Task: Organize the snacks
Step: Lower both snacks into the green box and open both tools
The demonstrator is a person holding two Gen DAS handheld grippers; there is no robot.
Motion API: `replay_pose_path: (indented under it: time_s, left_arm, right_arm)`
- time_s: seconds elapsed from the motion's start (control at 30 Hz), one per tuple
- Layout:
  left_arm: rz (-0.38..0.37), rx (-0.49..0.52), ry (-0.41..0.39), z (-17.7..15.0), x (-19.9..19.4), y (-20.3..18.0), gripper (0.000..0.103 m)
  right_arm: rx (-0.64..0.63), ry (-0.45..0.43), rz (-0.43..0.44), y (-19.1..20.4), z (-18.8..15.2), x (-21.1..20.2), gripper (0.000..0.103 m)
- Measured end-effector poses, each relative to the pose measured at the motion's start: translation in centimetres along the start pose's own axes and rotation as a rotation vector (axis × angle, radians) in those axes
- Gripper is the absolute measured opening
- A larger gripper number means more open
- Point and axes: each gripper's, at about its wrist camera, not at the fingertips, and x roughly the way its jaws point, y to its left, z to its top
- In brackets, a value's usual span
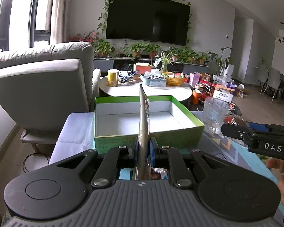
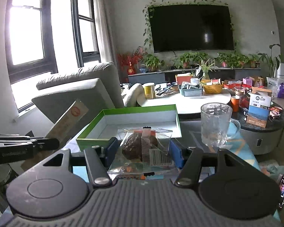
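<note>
We judge the task barely begun: the green box point(image 1: 147, 119) shows a bare white floor, with no snack in it yet, and both snacks are in our claws at its near side. Whether more snacks wait elsewhere we cannot tell, though the far tables are crowded with packets.

Our left claw point(image 1: 144, 147) is clenched on a flat pouch point(image 1: 144, 121), gripped at its lower end between the blue pads, which stand nearly together. The pouch stands edge-on and upright, rising over the box's near wall. From the right wrist view the same pouch point(image 2: 70, 121) shows at the left, tilted, just left of the box.

Our right claw point(image 2: 142, 151) stands much wider and grasps a clear bag point(image 2: 142, 149) with a brown lump inside; both pads touch the bag's sides. The bag sits at the box's point(image 2: 126, 121) near wall, not yet over its floor.

A glass mug point(image 2: 216, 123) stands just right of the box.

What is left, as we judge it, is lowering both snacks into the box.
</note>
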Motion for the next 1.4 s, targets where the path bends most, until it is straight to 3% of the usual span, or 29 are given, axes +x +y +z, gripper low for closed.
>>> replay_pose_path:
  time_s: [0.5, 0.8, 1.17, 1.4]
  left_arm:
    - [0.026, -0.002, -0.004, 3.2, 6.9, 1.0, 0.011]
    - [0.052, -0.015, -0.034, 5.4, 11.7, 2.2, 0.011]
    - [0.119, -0.055, 0.046, 4.0, 17.5, 3.9, 0.011]
    - [0.143, -0.018, 0.116, 1.9, 18.1, 3.6, 0.011]
  right_arm:
    - [-0.02, -0.008, -0.009, -0.2, 1.8, 6.1, 0.044]
    - [-0.004, 0.05, 0.001, -0.6, 2.5, 10.6, 0.044]
    - [0.033, 0.153, -0.026, -1.2, 1.3, 14.6, 0.044]
    - [0.05, 0.214, -0.055, -1.5, 0.0, 15.1, 0.044]
